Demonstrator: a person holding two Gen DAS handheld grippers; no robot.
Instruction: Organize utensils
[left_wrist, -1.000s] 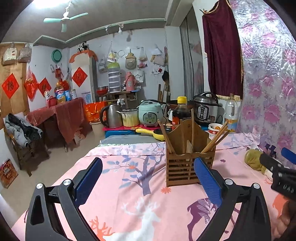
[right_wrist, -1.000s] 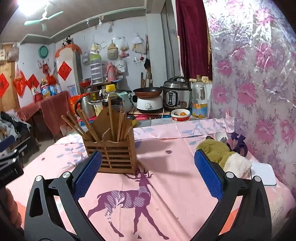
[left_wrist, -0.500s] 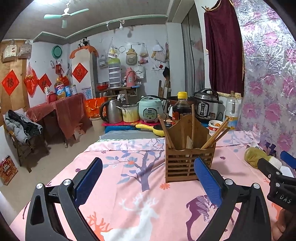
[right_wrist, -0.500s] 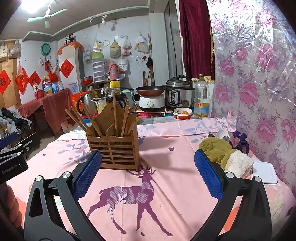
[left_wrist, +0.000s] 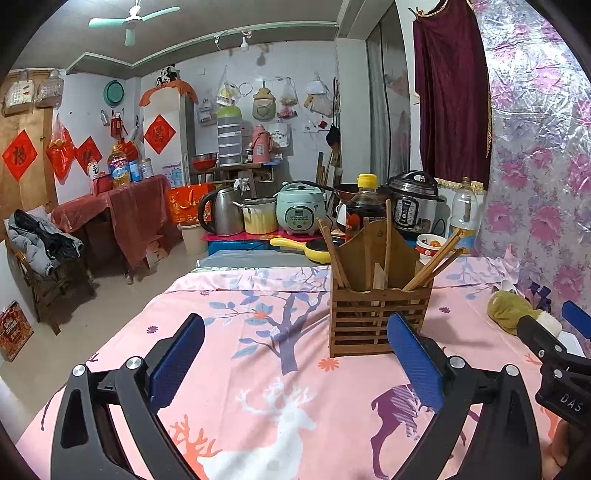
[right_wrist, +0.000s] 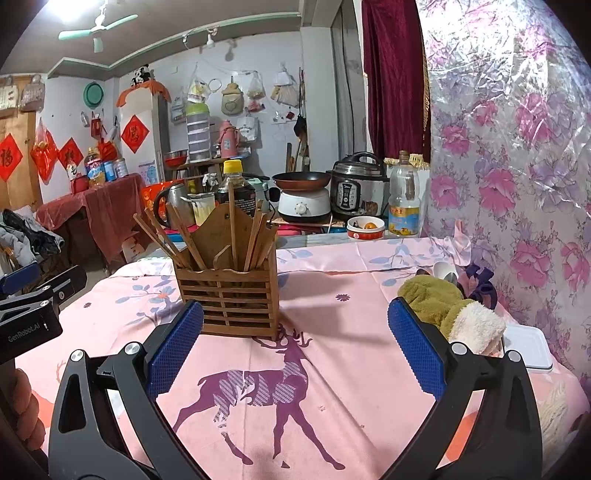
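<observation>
At twelve o'clock on the pink cloth (right_wrist: 332, 369), the wooden holder (right_wrist: 236, 295) is keeping chopsticks (right_wrist: 166, 240) upright; left gripper (left_wrist: 295, 362) and right gripper (right_wrist: 295, 350) are hovering, jaws apart, holding nothing, likely sizing it up.

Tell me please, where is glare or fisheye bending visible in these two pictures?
Right wrist view: a ceiling lamp blows out white at the top left, and the shiny flowered wall covering shows pale glare. Left wrist view: the ceiling edge bows and corners are black; the slatted wooden utensil holder stays sharp.

Slatted holder (right_wrist: 231, 295) hides the chopsticks' (right_wrist: 173, 240) lower ends.
</observation>
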